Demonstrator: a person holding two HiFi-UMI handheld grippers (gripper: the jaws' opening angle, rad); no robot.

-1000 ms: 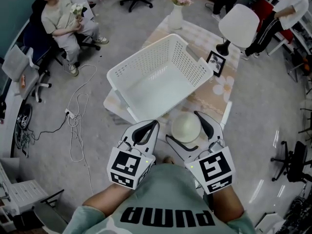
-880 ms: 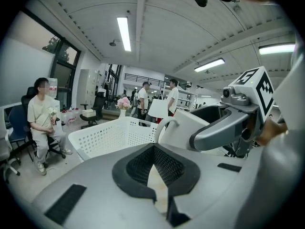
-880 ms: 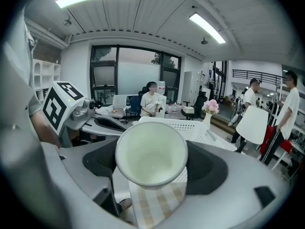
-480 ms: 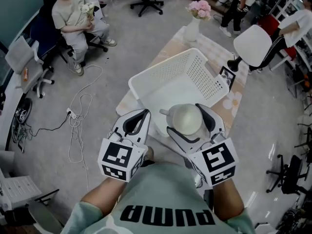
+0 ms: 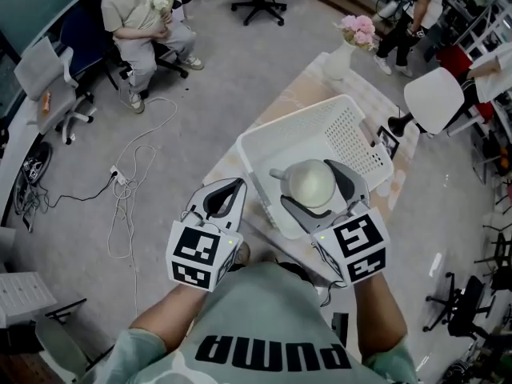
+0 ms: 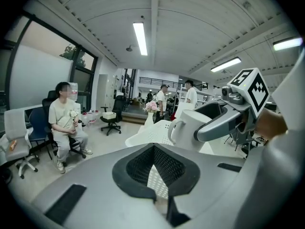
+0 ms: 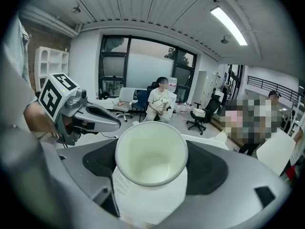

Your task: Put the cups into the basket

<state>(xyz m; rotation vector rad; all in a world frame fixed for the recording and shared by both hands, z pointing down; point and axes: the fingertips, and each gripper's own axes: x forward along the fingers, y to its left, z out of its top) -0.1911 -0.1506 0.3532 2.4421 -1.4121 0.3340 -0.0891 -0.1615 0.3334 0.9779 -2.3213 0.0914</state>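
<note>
Since a sec ago the R gripper has carried the white cup from short of the basket to over its inside, near the closer wall. Head cam has swung too, so basket and table now sit further right.

R jaws are clamped on the cup's sides, mouth up, handle sticking out toward the L gripper. L jaws are pressed together w/ nothing btwn them; only basket mesh shows thru the gap in their pads. L gripper hangs just outside the basket's near-left rim, not touching it.

Room: past the cup, bare basket floor runs on to the far and right walls. Basket's left rim lies close to the table edge. A vase of pink flowers stands at the table's far end, apart from the basket. A small photo frame is just beside the basket's right rim. White chair stands near the table's right side. Seated person and loose cable are well off to the left.

Hard to tell: cup's base is covered by jaws and its own rim, so can't say if it touches the basket floor or hangs above. R gripper body hides the basket's near corner.
</note>
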